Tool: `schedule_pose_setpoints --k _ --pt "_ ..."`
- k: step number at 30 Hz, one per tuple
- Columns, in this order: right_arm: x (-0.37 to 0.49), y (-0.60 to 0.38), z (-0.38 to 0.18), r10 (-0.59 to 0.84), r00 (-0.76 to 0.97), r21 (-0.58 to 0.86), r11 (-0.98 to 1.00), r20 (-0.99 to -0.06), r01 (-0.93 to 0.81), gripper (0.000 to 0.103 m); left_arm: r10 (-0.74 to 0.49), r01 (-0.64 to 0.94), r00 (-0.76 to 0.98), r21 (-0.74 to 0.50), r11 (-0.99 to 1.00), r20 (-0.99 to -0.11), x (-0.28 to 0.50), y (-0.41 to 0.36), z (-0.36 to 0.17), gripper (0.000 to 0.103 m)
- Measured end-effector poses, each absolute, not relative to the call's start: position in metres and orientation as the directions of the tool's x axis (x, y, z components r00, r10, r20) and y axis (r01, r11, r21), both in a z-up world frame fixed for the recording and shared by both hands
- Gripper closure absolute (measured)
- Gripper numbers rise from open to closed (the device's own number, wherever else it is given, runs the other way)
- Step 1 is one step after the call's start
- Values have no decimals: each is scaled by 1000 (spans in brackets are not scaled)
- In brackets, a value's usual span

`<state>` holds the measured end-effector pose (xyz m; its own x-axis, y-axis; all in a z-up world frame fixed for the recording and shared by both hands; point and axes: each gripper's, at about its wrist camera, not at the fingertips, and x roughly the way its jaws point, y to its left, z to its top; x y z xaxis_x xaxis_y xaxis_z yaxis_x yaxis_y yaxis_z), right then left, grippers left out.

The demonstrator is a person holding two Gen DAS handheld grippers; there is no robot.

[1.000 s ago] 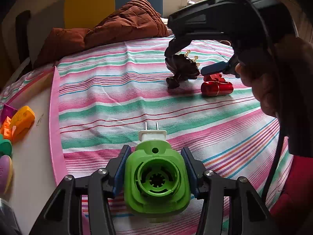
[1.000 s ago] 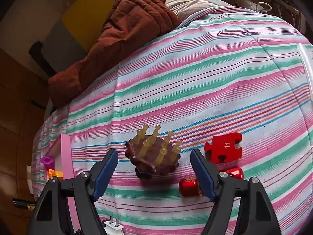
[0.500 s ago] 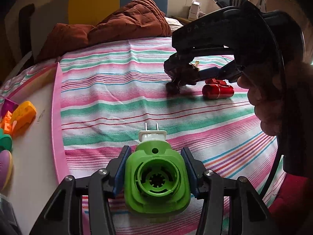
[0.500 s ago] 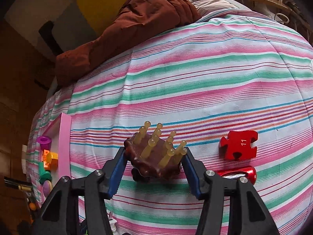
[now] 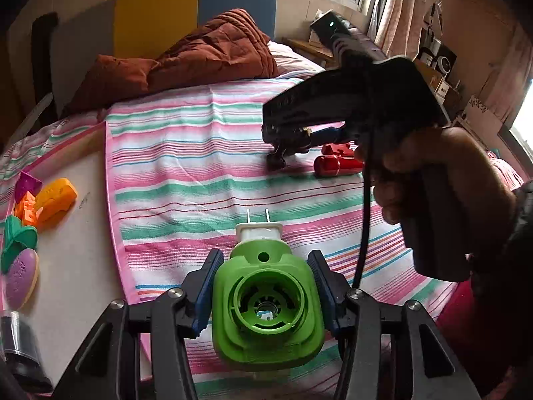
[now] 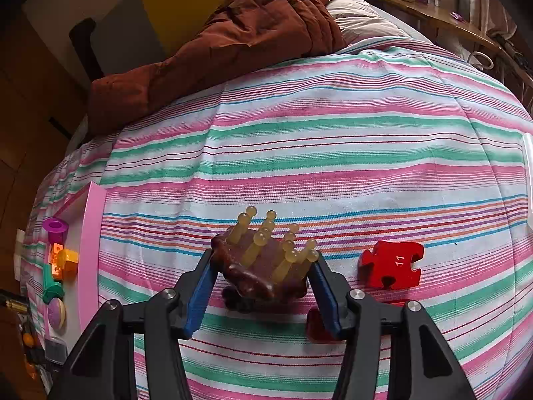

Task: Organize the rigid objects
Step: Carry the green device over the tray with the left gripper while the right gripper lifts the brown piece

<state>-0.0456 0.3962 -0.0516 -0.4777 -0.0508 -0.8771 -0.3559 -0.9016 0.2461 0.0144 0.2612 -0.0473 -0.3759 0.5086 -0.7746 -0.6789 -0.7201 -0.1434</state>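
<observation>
Left gripper (image 5: 263, 296) is clamped on the green plug (image 5: 266, 303), prongs pointing forward. Right gripper (image 6: 261, 283) jaws are closing on the brown massager (image 6: 260, 266), pins up. The tray (image 6: 95, 226) lies far left.

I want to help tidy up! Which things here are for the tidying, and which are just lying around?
For the tidying: green plug-in gadget in the left gripper; brown scalp massager, right gripper closing on it; red puzzle piece; red cylinder; pink tray holding sorted toys.

Just lying around: brown quilt, striped sheet.
</observation>
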Motion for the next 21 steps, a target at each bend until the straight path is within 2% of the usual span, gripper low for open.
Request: schedule_pose_setpoints --k 1,13,21 --pt "-47 395 -54 -37 -466 227 -906 -884 -358 58 514 -679 -380 -146 -719 -769 16 259 -43 50" --pt "-49 390 -54 23 -453 147 -930 -891 -336 58 533 -622 -409 -201 -757 -740 10 203 -10 50" --pt "-49 395 -53 11 -449 163 -924 -893 -346 58 513 -560 -462 -211 -801 -723 8 159 8 50"
